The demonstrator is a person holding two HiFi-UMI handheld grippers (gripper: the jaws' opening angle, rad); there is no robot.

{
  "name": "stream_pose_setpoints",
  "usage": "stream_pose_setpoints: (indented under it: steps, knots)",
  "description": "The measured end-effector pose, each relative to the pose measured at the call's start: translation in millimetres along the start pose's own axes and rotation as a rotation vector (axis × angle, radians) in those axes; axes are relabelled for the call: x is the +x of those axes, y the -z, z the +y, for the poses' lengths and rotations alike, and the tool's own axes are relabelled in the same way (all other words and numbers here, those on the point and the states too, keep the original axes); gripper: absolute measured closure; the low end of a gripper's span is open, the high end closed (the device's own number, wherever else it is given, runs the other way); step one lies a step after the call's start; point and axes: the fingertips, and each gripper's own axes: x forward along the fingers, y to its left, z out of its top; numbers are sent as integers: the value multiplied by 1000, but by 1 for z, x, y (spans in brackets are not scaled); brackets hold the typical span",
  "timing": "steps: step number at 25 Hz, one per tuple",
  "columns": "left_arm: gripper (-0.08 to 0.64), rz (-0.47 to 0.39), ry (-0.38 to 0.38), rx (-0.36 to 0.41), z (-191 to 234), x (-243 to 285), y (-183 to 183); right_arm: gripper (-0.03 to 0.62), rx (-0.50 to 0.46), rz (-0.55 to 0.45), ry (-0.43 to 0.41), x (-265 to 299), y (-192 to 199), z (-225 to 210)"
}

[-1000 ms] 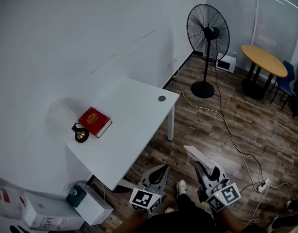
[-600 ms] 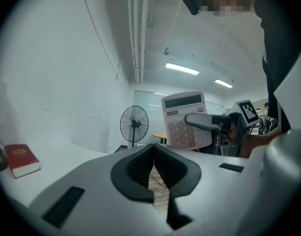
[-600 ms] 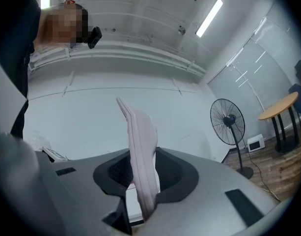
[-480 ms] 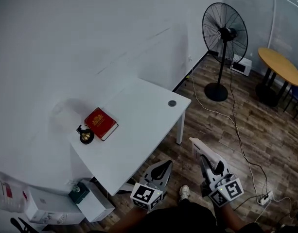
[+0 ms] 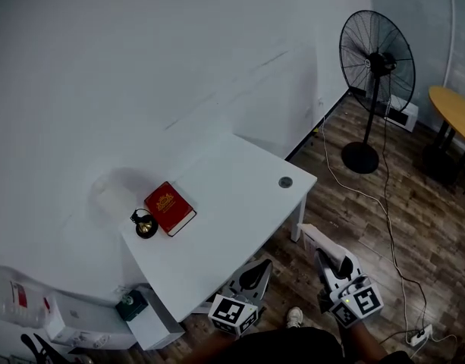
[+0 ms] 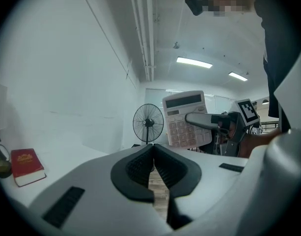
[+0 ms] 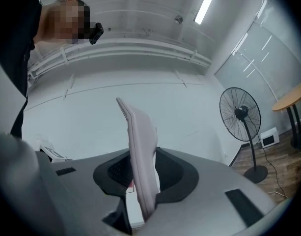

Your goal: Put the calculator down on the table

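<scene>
- Calculator (image 5: 315, 241), a pale pinkish-white plastic slab with rows of keys and a grey display; it is off the counter, held in the air over the brown wood-plank floor (image 5: 414, 226), at about 5 o'clock from the white rectangular counter (image 5: 232, 196) in the head view
- right gripper (image 5: 328, 259) is pinching the calculator by its lower end; in the right gripper view the slab stands on edge between the dark pads and rises past them, tilted a little toward 11 o'clock
- left gripper (image 5: 256, 270) carries nothing; its jaws are pressed together, and it sits at 9 o'clock from the right one, near the counter's front edge
- step in hand, as I judge it: the carry toward the counter; the put-down has not begun
- counter top is mostly bare; a red hardback book (image 5: 170, 208) and a small dark round object (image 5: 145, 224) sit at its 8 o'clock end, and a grey round grommet (image 5: 285, 181) at its 3 o'clock corner
- next move calls for bringing the calculator toward 10 o'clock over the bare middle, tipping it from edge-on to flat, lowering it until it rests, then spreading the jaws; letting go early would likely drop it on the floor
</scene>
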Motion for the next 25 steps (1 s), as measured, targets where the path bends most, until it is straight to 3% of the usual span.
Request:
stream_pose_setpoints:
  steps: [9, 19, 25]
  knots:
    - [540, 29, -103, 24, 36, 28, 7, 466, 29, 53, -75, 50, 12, -28]
    - [540, 11, -212, -25, 113, 36, 10, 466, 16, 98, -224, 144, 31, 2]
    - [540, 11, -294, -47, 175, 26, 12, 466, 68, 111, -312, 208, 47, 27]
